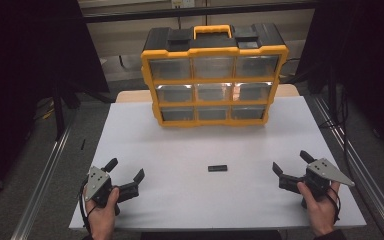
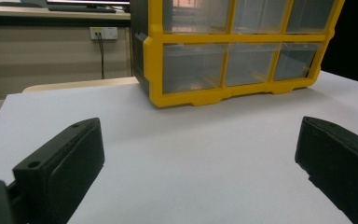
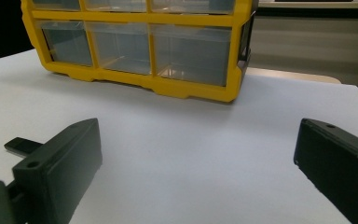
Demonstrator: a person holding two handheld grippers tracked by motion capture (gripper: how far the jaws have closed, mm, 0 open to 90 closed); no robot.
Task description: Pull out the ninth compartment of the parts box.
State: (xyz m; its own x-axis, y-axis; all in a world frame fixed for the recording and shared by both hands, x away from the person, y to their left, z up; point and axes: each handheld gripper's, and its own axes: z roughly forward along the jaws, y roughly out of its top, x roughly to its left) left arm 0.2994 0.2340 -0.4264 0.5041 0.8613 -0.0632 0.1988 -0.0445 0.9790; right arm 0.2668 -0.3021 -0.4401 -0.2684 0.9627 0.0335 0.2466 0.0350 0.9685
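**Small black piece lies between the two grippers, nearer the right one**

At the left of the high view, the left gripper [image 1: 126,176] rests low at the near edge of the white table [image 1: 145,140], its jaws spread wide with nothing between them; in the left gripper view the jaws frame bare table and the lower drawers of the yellow organiser [image 2: 235,70].

Toward the middle lies the small black piece [image 1: 217,168], flat on the table and well in front of the organiser [image 1: 214,75]. Its long axis runs across the table, left to right, roughly on the line joining the two grippers.

At the right, the right gripper [image 1: 290,167] is also held low, jaws fully spread and empty. The piece sits to that gripper's left, apart from it but closer than it is to the left gripper; in the right gripper view it shows just past the left-hand jaw [image 3: 22,145]. I judge the right hand better placed to reach it, with a swing inward and a turn of the wrist so the jaws close across the short side.
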